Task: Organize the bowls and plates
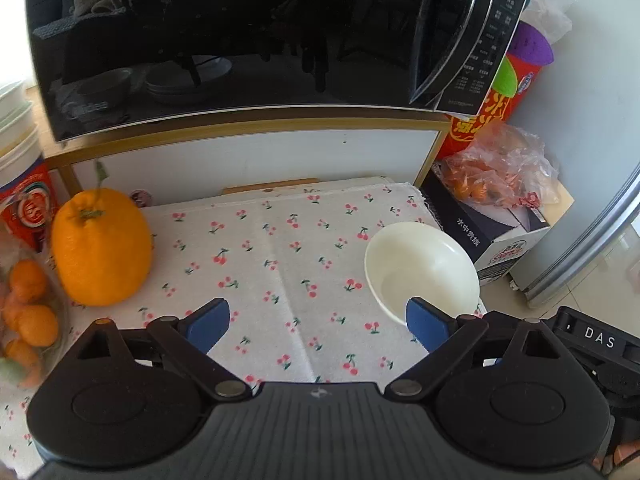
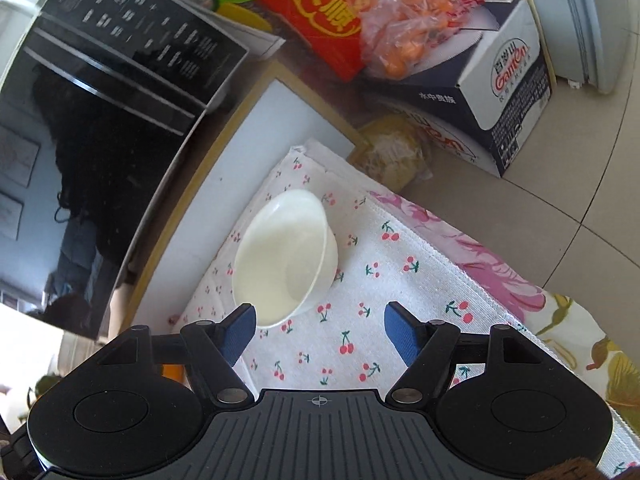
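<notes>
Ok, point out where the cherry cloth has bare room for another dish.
The free patch is the middle of the cherry cloth, between the big orange fruit on its left and the white bowl near its right edge. Crowded: the left edge, with small oranges, and the boxes past the bowl.

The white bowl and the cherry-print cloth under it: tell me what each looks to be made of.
White bowl: probably glazed ceramic or melamine; smooth, even cream surface with a soft sheen and a thin rim, so the look leaves it open.
Cherry-print cloth: woven cotton-like fabric, matte; a visible weave, a centre fold crease and a stitched hem along its edge.
</notes>
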`<state>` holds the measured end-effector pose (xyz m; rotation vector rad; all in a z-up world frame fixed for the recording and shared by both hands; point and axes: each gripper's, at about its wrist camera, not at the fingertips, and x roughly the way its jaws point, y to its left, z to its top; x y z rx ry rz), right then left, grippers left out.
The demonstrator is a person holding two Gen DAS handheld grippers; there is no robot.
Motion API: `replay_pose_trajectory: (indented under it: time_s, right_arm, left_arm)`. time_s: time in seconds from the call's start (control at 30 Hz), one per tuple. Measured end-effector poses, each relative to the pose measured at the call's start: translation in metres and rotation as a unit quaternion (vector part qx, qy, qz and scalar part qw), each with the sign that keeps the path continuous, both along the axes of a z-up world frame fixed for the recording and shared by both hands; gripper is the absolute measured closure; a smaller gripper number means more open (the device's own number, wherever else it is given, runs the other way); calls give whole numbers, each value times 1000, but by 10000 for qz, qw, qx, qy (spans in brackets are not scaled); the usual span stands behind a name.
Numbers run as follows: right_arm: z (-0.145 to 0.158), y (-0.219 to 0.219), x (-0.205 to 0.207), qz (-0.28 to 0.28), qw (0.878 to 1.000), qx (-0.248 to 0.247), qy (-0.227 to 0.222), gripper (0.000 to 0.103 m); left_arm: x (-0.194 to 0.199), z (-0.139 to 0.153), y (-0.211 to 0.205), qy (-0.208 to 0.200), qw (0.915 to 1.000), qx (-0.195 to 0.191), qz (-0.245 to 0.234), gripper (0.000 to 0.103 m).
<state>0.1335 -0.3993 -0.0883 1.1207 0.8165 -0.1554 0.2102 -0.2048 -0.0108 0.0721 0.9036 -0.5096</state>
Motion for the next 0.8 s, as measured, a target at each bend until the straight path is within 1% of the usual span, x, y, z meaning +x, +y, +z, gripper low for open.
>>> replay_pose_trajectory:
  time_s: [0.03, 0.1, 0.13, 0.23, 0.3, 0.33, 0.4, 0.43, 0.5, 0.53, 0.6, 0.63, 0.7, 0.73, 0.8]
  right_arm:
    - [-3, -2, 0, -198, 9998, 83, 38, 30]
    - [-9, -5, 2, -397, 9988, 270, 34, 30]
    - [-10, -6, 4, -438, 9986, 293, 31, 30]
    - [-13, -8, 7, -550, 9983, 178, 39, 31]
    - [-14, -9, 9, -564, 9983, 166, 17, 40]
    - [-15, -9, 10, -551, 9983, 196, 3, 41]
    - [-17, -7, 12, -534, 9982, 259, -24, 47]
    - [-18, -6, 14, -501, 9984, 259, -61, 48]
    - [-18, -4, 17, -468, 9987, 168, -86, 55]
    - [-18, -3, 18, -467, 9988, 128, -101, 57]
    - [-21, -3, 20, -474, 9987, 152, -129, 63]
    - [-22, -3, 21, -487, 9986, 186, -129, 65]
    - [-25, -2, 23, -509, 9984, 225, -132, 73]
    - [-26, 0, 24, -497, 9984, 234, -133, 75]
    - [-28, 1, 26, -443, 9987, 220, -143, 86]
  left_arm:
    - [4, -3, -6, 7, 10000, -5, -55, 12]
    - [12, -11, -20, 38, 9999, -38, -117, 16]
    - [15, -14, -25, 60, 9998, -63, -152, 17]
    - [23, -24, -40, 137, 9994, -102, -294, 26]
    - [28, -30, -47, 215, 9990, -158, -352, 36]
    - [31, -33, -49, 268, 9988, -198, -356, 38]
    - [34, -36, -53, 357, 9984, -288, -343, 47]
    - [36, -36, -56, 379, 9981, -348, -350, 49]
    - [37, -38, -58, 359, 9977, -422, -386, 55]
    - [37, -38, -60, 341, 9977, -426, -407, 57]
    - [37, -40, -63, 294, 9980, -367, -419, 68]
    - [37, -41, -63, 264, 9983, -325, -407, 71]
    - [37, -42, -63, 233, 9987, -273, -368, 84]
    - [38, -42, -63, 238, 9988, -260, -331, 87]
    - [40, -43, -61, 270, 9990, -254, -255, 92]
